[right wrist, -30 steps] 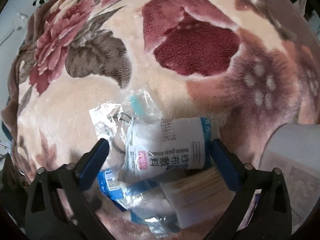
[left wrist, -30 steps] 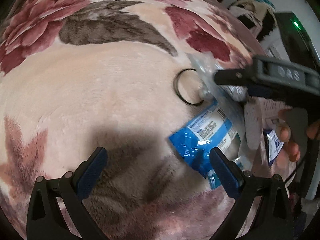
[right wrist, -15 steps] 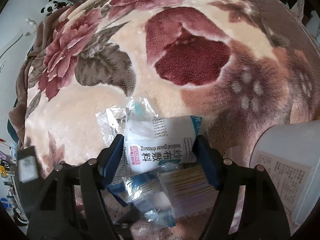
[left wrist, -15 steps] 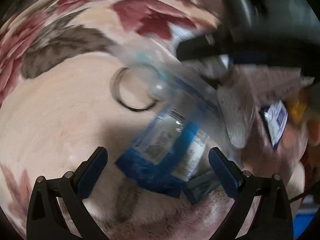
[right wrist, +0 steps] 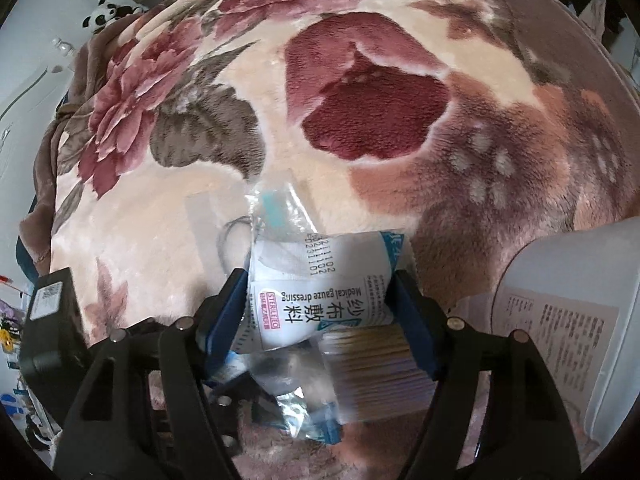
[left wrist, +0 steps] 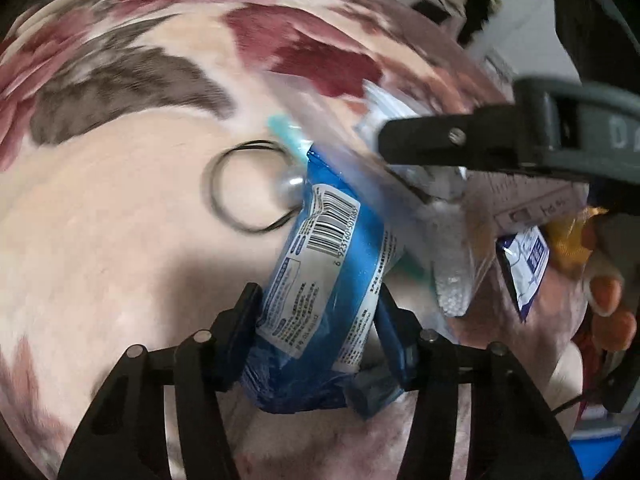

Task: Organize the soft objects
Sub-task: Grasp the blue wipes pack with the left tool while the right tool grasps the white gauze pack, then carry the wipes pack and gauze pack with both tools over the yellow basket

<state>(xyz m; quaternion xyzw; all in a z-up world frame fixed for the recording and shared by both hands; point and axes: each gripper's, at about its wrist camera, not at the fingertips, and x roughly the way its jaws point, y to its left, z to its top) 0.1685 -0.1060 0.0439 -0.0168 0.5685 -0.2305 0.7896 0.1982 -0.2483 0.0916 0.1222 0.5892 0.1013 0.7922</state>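
A blue wipes packet with a barcode lies on the floral blanket. My left gripper is closing, and its blue pads press the packet from both sides. My right gripper is shut on a white gauze dressing packet, held slightly above a pile of packets. One dark finger of the right gripper shows at the upper right of the left wrist view. A clear plastic bag with a teal item hangs from that pile.
A black hair tie lies on the blanket beside the blue packet. A cotton swab pack lies under the gauze. A white labelled container stands at the right. A person's fingers are at the right edge.
My left gripper moved over the blue packet and its jaws closed in from wide open onto it. My right gripper's jaws closed onto the gauze packet and it rose a little.
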